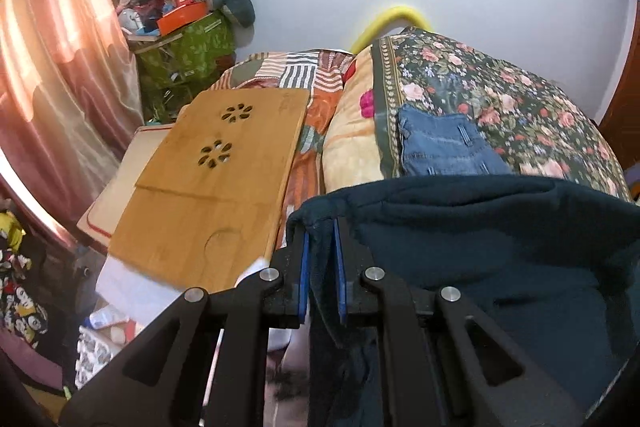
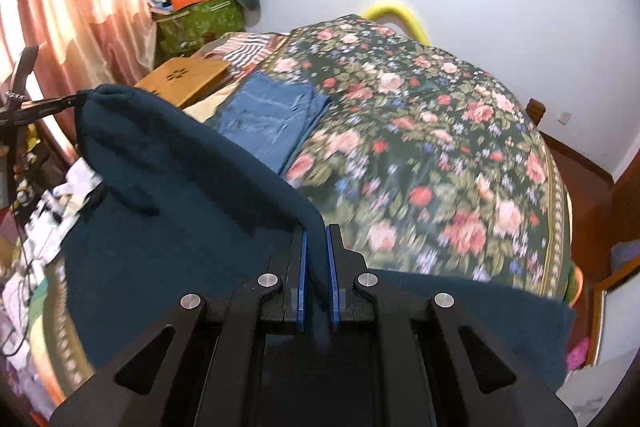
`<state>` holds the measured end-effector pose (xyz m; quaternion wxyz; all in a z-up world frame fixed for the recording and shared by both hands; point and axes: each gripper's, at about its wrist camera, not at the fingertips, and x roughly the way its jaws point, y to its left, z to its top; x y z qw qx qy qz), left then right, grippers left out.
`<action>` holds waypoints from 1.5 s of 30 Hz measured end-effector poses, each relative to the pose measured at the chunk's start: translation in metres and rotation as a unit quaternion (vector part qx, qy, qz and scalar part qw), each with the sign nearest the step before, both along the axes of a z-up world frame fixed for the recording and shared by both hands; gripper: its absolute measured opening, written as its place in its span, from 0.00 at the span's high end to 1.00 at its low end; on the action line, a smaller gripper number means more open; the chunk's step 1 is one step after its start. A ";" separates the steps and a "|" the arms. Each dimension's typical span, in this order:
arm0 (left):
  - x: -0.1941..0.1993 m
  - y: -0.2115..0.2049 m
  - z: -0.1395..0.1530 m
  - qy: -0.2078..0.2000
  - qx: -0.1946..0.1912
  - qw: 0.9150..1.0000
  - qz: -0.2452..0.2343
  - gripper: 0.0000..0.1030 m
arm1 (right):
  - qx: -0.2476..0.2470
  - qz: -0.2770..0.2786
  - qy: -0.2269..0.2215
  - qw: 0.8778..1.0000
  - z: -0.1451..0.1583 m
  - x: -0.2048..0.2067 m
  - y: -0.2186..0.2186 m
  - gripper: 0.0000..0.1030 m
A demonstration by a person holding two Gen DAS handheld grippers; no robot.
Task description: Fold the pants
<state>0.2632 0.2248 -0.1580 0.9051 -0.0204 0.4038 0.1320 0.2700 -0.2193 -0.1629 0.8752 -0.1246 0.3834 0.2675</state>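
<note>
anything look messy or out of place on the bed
Nothing damaged or spilled. The dark teal pants hang bunched between both tongs, left and right, not yet flat. A wooden lap tray lies on the bed beside folded jeans, and the corner pile looks cluttered.

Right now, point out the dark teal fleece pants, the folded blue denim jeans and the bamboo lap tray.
dark teal fleece pants (image 2: 168,179), right wrist view, lifted top fold
folded blue denim jeans (image 2: 268,115), right wrist view, centre
bamboo lap tray (image 1: 216,183), left wrist view, middle
</note>
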 end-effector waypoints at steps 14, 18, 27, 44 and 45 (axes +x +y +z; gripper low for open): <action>-0.119 0.006 -0.064 0.045 -0.029 0.998 0.035 0.89 | 0.039 -0.004 0.065 0.997 -0.057 -0.096 -0.018 0.92; -0.136 0.001 -0.093 0.073 -0.038 0.996 0.046 0.89 | 0.047 -0.015 0.093 0.994 -0.079 -0.107 -0.023 0.92; -0.158 0.002 -0.103 0.092 -0.053 0.993 0.053 0.90 | 0.056 -0.036 0.110 0.992 -0.084 -0.118 -0.033 0.84; -0.059 -0.098 -0.035 0.040 -0.038 0.998 -0.039 0.41 | 0.070 -0.220 0.046 0.972 -0.029 -0.066 -0.191 0.56; -0.048 -0.108 -0.037 0.042 -0.038 0.997 -0.047 0.40 | 0.067 -0.233 0.046 0.969 -0.029 -0.056 -0.202 0.56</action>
